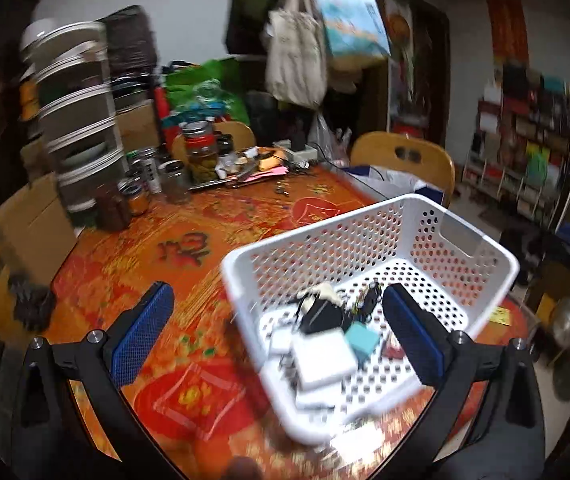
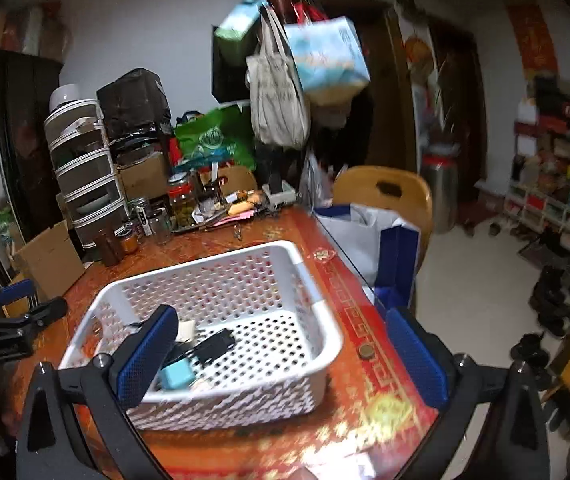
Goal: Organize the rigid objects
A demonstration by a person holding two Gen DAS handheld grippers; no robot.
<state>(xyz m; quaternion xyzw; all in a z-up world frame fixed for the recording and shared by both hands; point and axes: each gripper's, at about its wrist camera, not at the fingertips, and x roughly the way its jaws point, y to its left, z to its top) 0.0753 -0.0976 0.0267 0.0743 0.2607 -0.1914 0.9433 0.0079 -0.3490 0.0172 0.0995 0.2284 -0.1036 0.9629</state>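
White basket (image 2: 317,312) on table (image 2: 365,408), chargers (probably, blurred) (image 1: 325,356) inside, below wide-apart, empty right gripper (image 2: 285,356), left gripper (image 1: 281,336) likewise spread, empty.

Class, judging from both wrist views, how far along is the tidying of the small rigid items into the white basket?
Done: chargers and a teal block already lie in the white basket. In hand: nothing; the left gripper and right gripper are both open and empty. Left: a coin sits on the table beside the basket.
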